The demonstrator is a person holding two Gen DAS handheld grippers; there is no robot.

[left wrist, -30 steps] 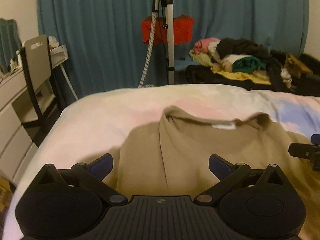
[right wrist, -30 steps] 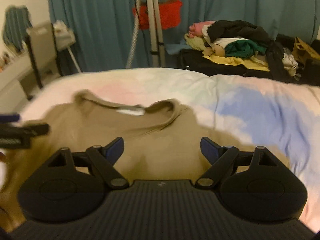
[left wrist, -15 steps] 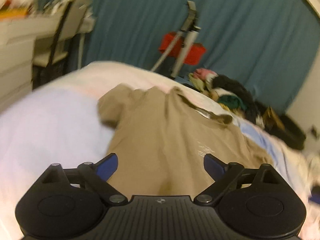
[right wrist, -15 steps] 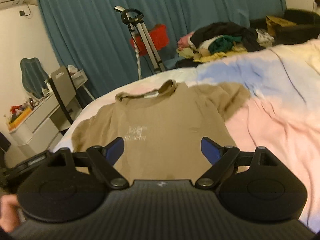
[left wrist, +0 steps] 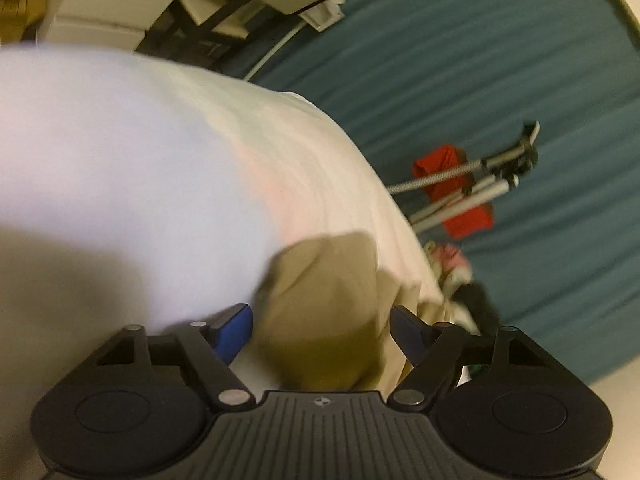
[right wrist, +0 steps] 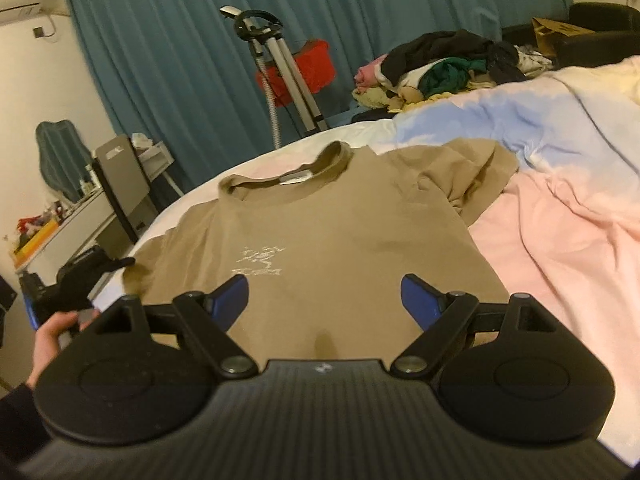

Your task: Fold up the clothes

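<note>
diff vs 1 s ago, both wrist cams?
Left hand-held gripper swung out to the tan T-shirt's left sleeve, rolled sideways. Right hand-held gripper pulled back and rose; the whole shirt front now shows. Nothing gripped, jaws open. Shirt stays flat on the bed.

The T-shirt (right wrist: 340, 236) was tan with a pale chest print (centre frame); the bedspread (right wrist: 560, 200) showed pink, blue and cream patches; the curtain (right wrist: 180, 40) was teal.

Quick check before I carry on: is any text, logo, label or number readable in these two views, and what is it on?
None can be read.
Pale chest print on the tan cotton T-shirt: too blurred.
White neck label inside its collar: too small.
Small emblem on the right gripper body: a symbol, no letters.
Same emblem on the left gripper.
</note>
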